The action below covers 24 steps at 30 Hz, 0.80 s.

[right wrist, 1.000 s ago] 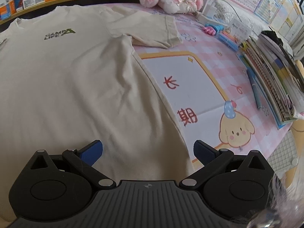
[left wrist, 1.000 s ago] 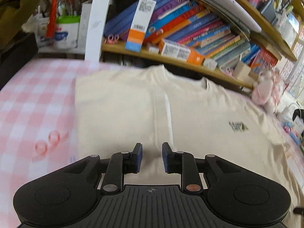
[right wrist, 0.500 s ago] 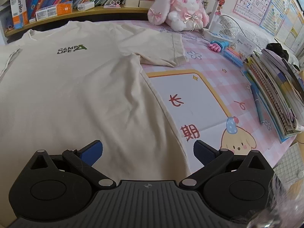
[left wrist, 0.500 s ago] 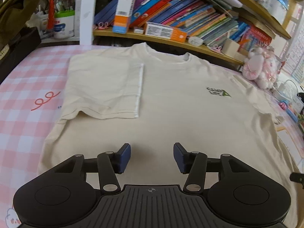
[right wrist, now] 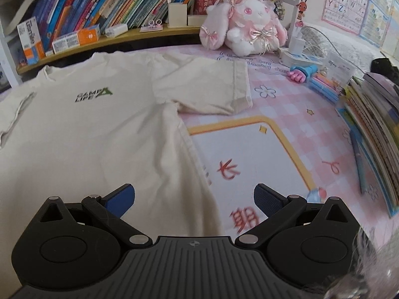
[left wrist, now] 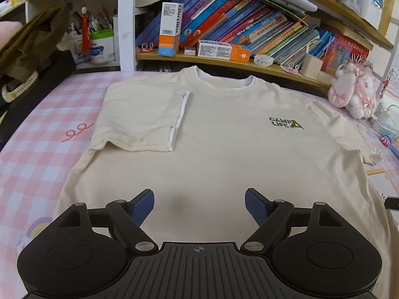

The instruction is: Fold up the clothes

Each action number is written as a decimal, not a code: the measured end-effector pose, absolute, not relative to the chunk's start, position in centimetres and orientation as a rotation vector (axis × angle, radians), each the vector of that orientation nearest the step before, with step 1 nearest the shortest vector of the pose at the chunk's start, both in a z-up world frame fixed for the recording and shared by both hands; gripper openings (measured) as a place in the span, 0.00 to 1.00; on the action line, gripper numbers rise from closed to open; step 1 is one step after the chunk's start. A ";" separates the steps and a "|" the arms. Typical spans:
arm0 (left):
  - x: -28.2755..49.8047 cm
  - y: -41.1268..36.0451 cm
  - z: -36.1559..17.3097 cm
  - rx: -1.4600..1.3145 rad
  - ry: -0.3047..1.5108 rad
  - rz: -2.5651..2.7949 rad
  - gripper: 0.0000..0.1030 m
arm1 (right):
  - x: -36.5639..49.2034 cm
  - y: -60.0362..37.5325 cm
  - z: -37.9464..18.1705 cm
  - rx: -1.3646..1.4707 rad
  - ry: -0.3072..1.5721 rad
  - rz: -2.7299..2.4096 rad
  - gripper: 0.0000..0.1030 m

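One sleeve (left wrist: 142, 122) has been folded onto the shirt (left wrist: 224, 154), ahead-left of the left gripper (left wrist: 199, 205), whose jaws have just been opened wide, empty. The right gripper (right wrist: 194, 199) is held wide, empty, over the hem; the other sleeve (right wrist: 214, 87), ahead, is judged next.

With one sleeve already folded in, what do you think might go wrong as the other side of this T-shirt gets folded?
1. The unfolded sleeve lies close to the plush rabbit and the pens; sweeping it inward might drag or knock them.
2. The folded sleeve rests loosely on the T-shirt; tugging the fabric could undo it.
3. Both the left gripper and the right gripper are open and hold nothing, so a shallow pinch at the side edge may slip.
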<state>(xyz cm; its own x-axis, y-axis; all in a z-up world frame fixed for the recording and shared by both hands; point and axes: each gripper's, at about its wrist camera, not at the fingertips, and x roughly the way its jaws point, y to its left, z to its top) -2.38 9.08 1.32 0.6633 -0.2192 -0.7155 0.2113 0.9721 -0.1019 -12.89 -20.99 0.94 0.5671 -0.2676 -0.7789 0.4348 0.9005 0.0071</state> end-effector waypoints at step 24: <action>-10.2 4.0 0.2 -0.052 0.851 0.017 0.87 | -8.8 -36.9 -1.6 0.596 0.860 -0.161 0.53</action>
<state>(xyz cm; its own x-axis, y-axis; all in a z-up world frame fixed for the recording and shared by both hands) -10.18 4.02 0.15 0.6589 -0.0054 -0.7522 -0.0362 0.9986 -0.0388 -8.76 -36.92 -1.63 0.6518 0.1003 -0.7518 0.3662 0.8264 0.4277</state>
